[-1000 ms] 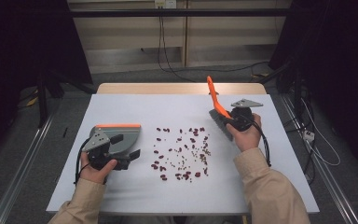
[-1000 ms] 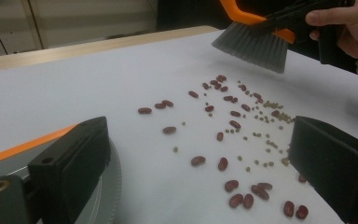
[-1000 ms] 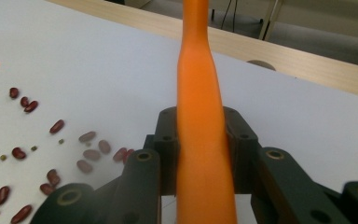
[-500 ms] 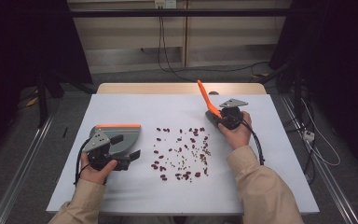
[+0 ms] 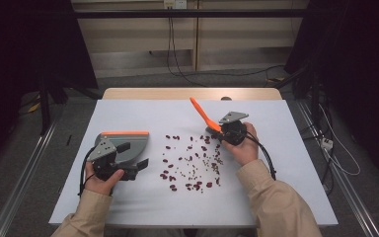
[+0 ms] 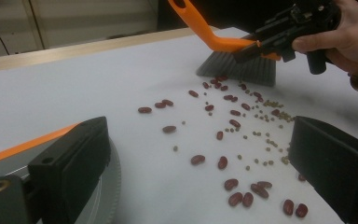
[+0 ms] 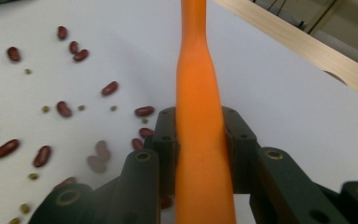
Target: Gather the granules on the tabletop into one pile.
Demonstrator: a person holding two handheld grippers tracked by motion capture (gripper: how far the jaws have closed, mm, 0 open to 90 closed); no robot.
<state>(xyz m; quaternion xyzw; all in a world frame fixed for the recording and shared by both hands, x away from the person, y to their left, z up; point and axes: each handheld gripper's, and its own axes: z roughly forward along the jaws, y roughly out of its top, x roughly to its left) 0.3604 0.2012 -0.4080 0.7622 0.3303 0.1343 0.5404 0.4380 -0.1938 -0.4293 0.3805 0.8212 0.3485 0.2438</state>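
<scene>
Movement comes from the right gripper (image 5: 223, 132): against the earlier high views it has slid toward the middle of the frame and dipped, bringing the orange brush (image 5: 203, 116) from the right side of the sheet to the upper right edge of the scattered beans (image 5: 191, 160). Its jaws are clamped on the brush handle (image 7: 199, 116), which runs up the centre of the right gripper view. In the left gripper view the grey bristles (image 6: 238, 69) sit at the top of the frame, touching the nearest beans, so I'd judge a sweep is beginning.

At the lower left of the high view, the left gripper (image 5: 128, 169) has not shifted; it holds the grey dustpan (image 5: 128, 145) with the orange rim, though I cannot tell how the jaws stand. The dustpan lies left of the beans, apart from them.

No brand, label or writing is readable anywhere.
</scene>
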